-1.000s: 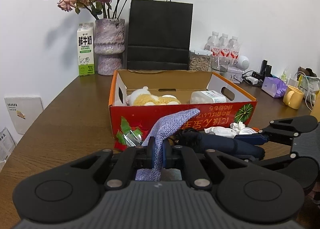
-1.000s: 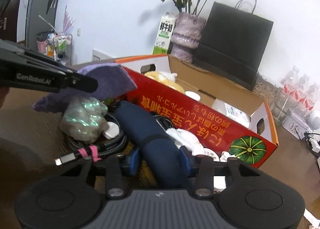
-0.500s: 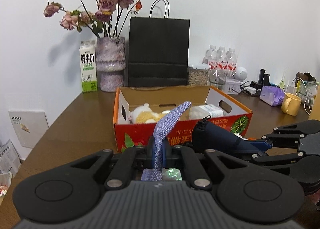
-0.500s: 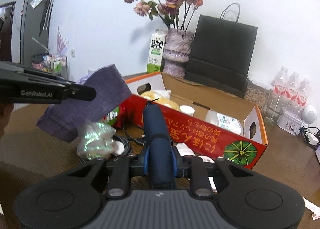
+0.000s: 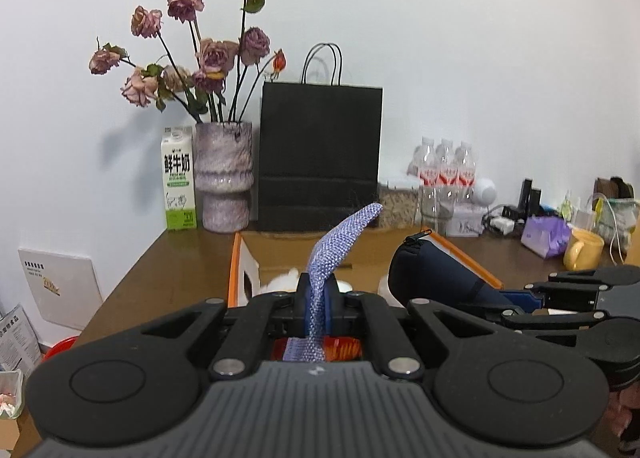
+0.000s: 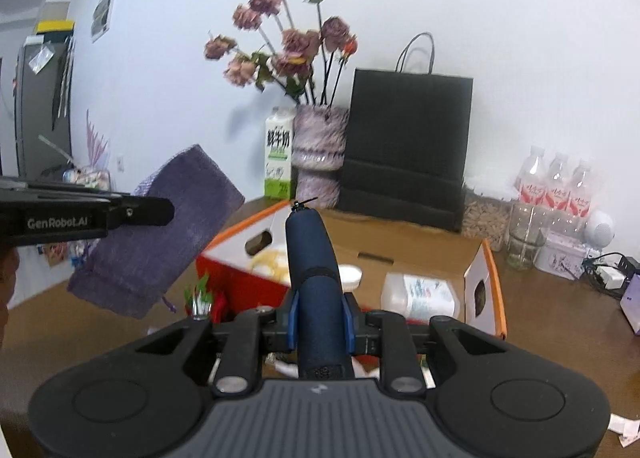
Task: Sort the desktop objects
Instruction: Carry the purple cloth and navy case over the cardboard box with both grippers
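Two grippers hang in the air in front of the open red-and-orange cardboard box [image 6: 472, 270], and we take that box as our landmark. Our left gripper [image 5: 316, 308] has its jaws pinched narrow on a flat purple woven-fabric pouch [image 5: 340, 242], which rises from between the fingers and curls over toward the box's right; from the right wrist view the same pouch [image 6: 160, 234] shows its broad face, tilted, held to the left of the box and above the brown wooden table [image 6: 560, 298]. Our right gripper [image 6: 320, 324] is clamped on a long dark navy zippered soft case [image 6: 312, 270], held nearly level with its zipper end pointing forward over the box's near wall (the zipper pull sticks up at the far tip). In the left wrist view this case [image 5: 436, 278] sits to the right of the pouch, apart from it. Inside the box lie a white plastic container [image 6: 420, 294] and something yellowish we cannot identify. Behind the box stand a black paper bag [image 5: 318, 156], a mottled purple vase of dried roses [image 5: 226, 174] and a green-and-white milk carton [image 5: 178, 178].
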{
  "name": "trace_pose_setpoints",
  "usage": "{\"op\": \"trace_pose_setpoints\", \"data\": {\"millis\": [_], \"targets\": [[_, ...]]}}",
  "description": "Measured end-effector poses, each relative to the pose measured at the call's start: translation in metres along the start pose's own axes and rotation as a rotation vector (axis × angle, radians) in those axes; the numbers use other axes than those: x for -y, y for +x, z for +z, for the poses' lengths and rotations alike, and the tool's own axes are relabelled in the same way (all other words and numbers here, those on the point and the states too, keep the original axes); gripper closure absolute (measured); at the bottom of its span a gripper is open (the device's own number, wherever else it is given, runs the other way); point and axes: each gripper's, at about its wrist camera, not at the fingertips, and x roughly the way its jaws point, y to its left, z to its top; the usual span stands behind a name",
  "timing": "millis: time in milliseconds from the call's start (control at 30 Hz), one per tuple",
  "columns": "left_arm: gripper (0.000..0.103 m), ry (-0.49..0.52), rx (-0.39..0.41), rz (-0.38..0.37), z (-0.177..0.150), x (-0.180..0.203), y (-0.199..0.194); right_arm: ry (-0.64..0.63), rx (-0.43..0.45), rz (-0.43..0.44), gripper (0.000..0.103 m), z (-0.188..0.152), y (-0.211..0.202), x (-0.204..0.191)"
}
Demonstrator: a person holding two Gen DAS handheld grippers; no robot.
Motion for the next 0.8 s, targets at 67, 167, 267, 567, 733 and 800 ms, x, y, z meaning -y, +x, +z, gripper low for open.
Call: {"op": "trace_pose_setpoints", "data": {"millis": [67, 167, 267, 567, 733, 800], "targets": [[0.097, -0.009, 0.007, 0.0, 0.009, 0.0, 0.006, 0.01, 0.014, -0.007, 0.083, 0.008, 0.003, 0.003], [0.097, -0.013, 0.018, 0.002, 0.021, 0.001, 0.018, 0.019, 0.026, -0.016, 0.083, 0.02, 0.012, 0.01], [0.097, -0.017, 0.02, -0.005, 0.033, 0.002, 0.032, 0.032, 0.037, -0.021, 0.083, 0.032, 0.022, 0.018], [0.097, -0.024, -0.013, -0.021, 0.06, 0.004, 0.09, 0.064, 0.044, -0.032, 0.083, 0.066, 0.064, 0.046], [0.097, -0.034, -0.053, -0.035, 0.067, 0.002, 0.127, 0.068, 0.011, -0.051, 0.083, 0.075, 0.097, 0.063], [0.097, -0.035, -0.07, -0.035, 0.068, 0.002, 0.142, 0.07, -0.006, -0.06, 0.083, 0.076, 0.109, 0.07]]}}
